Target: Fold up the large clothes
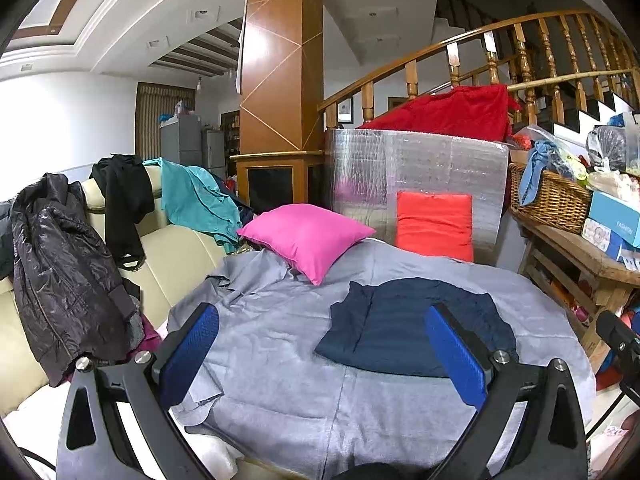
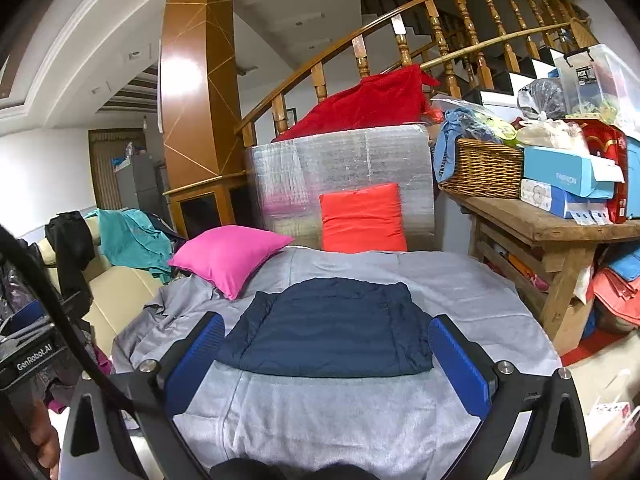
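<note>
While both hand-held grippers, left [image 1: 322, 354] and right [image 2: 328, 360], gape wide and empty, the folded navy garment [image 2: 332, 326] lies mid-way on the grey sheet [image 2: 320, 420]. Beyond it, a pink pillow [image 2: 228, 254] covers the sheet's far left part, and the sheet's near edge is cut off.

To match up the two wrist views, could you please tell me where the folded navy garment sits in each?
Left wrist: navy garment right of centre, on the grey sheet.
Right wrist: navy garment centred, between the fingers.
Shared landmark: pink cushion, up-left of it in both.
</note>
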`<state>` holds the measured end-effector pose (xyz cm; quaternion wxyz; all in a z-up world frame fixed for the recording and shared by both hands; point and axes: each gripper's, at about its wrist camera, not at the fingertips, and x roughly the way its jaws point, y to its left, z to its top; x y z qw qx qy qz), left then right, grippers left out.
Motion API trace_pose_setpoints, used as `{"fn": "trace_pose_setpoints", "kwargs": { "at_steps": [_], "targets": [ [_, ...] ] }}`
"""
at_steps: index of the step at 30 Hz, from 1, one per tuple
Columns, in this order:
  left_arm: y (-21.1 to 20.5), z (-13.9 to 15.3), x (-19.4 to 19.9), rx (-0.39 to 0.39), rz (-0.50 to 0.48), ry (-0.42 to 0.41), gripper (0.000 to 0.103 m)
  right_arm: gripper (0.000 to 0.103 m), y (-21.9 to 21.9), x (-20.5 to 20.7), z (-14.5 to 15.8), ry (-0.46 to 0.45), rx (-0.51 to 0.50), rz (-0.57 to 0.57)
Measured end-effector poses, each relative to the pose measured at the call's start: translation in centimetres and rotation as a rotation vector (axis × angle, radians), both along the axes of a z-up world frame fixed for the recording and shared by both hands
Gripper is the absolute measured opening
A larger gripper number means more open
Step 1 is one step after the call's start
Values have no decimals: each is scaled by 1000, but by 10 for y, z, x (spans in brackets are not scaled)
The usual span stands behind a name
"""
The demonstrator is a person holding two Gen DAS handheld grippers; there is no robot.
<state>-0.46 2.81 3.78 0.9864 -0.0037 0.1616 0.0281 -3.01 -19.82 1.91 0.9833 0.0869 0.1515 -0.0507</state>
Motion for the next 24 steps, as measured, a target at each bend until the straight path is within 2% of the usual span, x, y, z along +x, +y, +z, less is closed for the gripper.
{"fn": "trace_pose_setpoints", "kwargs": {
  "at_steps": [13, 24],
  "targets": [
    [-7, -8, 39, 17, -5, 42, 102, 103, -9, 42, -9, 52, 3, -8],
    [-7, -18, 90, 22, 7, 84, 102, 103, -16, 93, -14, 86, -21, -29]
  ]
}}
